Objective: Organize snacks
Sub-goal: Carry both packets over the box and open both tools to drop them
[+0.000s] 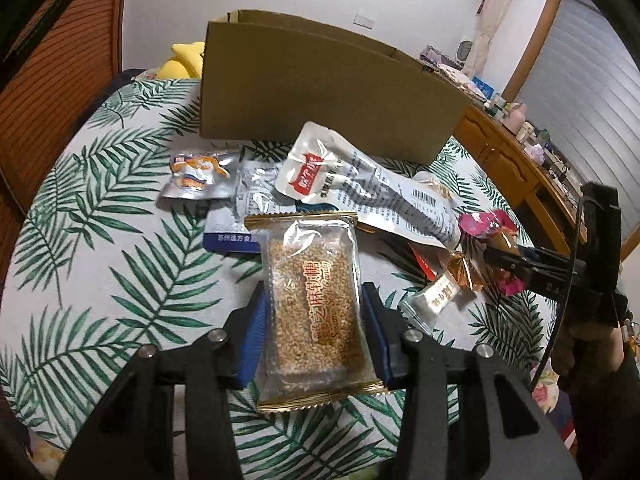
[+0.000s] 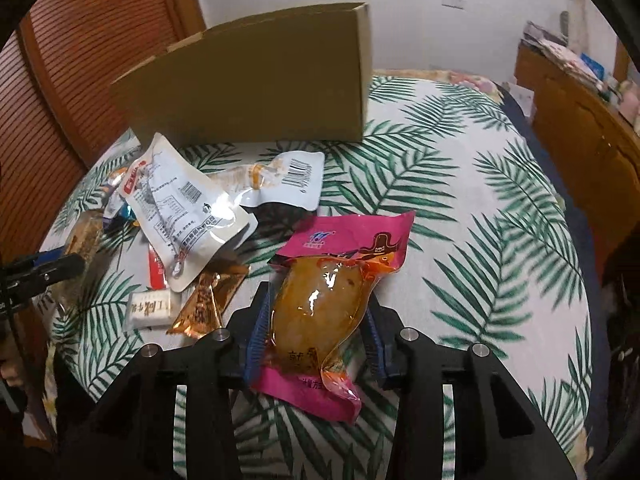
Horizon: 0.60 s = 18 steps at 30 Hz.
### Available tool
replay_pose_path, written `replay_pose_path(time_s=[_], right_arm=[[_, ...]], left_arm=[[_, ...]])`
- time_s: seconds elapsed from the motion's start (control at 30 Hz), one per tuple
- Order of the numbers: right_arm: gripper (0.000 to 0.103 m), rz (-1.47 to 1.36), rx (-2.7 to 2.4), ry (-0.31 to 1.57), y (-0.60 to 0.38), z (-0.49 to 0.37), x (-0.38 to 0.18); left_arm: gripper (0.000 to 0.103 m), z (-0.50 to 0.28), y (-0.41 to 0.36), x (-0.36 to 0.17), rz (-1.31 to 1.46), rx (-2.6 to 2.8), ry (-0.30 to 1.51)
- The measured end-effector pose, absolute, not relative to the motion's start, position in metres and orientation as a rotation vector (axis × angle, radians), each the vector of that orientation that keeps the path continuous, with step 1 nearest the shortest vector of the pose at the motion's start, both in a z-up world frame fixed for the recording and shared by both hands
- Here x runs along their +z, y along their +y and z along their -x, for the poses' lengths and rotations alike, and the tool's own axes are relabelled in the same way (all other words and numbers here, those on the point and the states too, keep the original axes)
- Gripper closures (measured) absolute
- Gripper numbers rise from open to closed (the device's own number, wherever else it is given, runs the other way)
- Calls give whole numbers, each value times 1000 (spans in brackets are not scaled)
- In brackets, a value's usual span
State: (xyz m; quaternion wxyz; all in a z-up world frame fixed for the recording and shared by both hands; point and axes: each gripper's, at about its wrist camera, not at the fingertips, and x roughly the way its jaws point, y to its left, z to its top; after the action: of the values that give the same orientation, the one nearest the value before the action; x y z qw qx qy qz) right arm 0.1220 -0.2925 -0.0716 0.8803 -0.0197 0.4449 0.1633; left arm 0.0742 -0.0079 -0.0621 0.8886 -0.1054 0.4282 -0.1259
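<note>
Snacks point(image 1: 360, 192) lie heaped on the leaf-print cloth point(image 1: 100, 240) just before the cardboard box point(image 1: 320, 96), whose inside is hidden; the left gripper point(image 1: 314, 316) clamps a sesame bar point(image 1: 312, 304), its long axis running straight ahead toward the box; the right gripper point(image 2: 316, 316) clamps a pink pouch point(image 2: 332, 292), its length pointing ahead, tilted slightly right.
</note>
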Motion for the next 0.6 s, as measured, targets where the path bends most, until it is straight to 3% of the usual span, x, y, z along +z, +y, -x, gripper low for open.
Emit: replay_pose_path(time_s=[0.6], right_arm=[[62,8,352,801,-289,-100,-22]], left_arm=[[60,-80,-1,-18,192,-243,795]])
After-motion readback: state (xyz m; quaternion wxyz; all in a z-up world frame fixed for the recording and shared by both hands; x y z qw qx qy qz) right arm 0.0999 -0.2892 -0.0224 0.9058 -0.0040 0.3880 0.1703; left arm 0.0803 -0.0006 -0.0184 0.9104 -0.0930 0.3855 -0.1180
